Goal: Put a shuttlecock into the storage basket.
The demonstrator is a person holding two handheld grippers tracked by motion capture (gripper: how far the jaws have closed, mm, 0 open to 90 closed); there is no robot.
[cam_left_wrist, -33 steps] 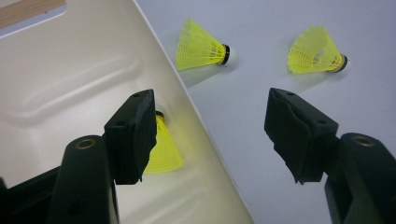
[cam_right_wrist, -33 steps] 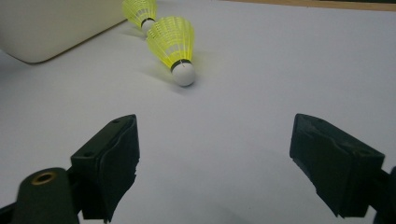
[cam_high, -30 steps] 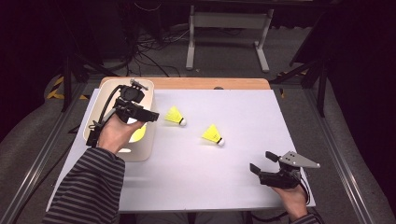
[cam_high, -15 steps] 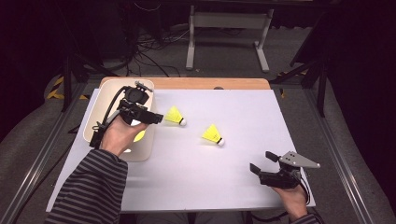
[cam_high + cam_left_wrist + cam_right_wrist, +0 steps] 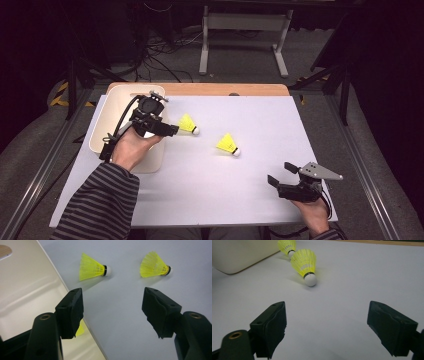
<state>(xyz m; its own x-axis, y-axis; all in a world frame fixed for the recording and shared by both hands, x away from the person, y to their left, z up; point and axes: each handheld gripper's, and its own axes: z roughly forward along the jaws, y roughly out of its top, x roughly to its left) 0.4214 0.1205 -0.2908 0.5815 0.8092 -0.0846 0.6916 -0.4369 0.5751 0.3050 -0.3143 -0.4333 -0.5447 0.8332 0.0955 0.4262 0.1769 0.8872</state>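
Jaws of the left gripper (image 5: 112,312) spread, empty — the nearest shuttlecock (image 5: 93,267) looks featherlight, crushable — grip its cork.

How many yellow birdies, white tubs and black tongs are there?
Yellow plastic shuttlecocks on the table: 2
White plastic tub: 1
Black tongs: 2, left tongs and right tongs
Total: 5
A yellow bit in the tub is mostly hidden.

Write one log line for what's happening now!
left gripper: open, near bin | shuttlecocks: on table | right gripper: open, idle
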